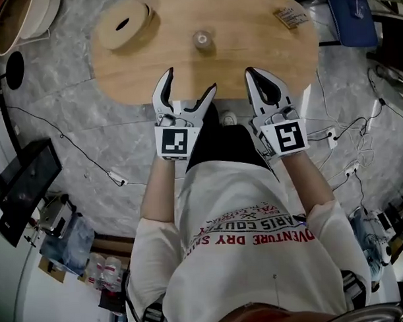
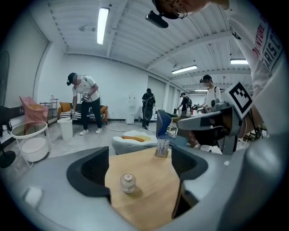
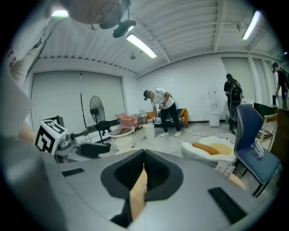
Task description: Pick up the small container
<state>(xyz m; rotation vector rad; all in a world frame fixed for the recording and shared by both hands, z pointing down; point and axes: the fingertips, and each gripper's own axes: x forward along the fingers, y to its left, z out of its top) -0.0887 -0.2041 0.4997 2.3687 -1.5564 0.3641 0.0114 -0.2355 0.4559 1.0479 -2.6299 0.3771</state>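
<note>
The small container [image 1: 202,39], a clear little jar with a lid, stands upright near the middle of the oval wooden table [image 1: 139,77]. My left gripper [image 1: 192,79] hovers over the table's near edge, jaws spread wide and empty. In the left gripper view the container [image 2: 128,182] stands ahead of the left gripper [image 2: 141,169], in line with the gap between its jaws and apart from both. My right gripper [image 1: 251,72] is at the near edge to the right, jaws pressed together with nothing in them. The right gripper view shows the right gripper [image 3: 143,164] shut, pointing away from the jar.
A flat round wooden spool [image 1: 123,24] lies at the table's far left. A small card stand [image 1: 290,16] sits at the far right. A blue chair [image 1: 351,13] stands beyond the table, and cables [image 1: 345,129] trail over the floor. People stand in the room's background [image 2: 86,106].
</note>
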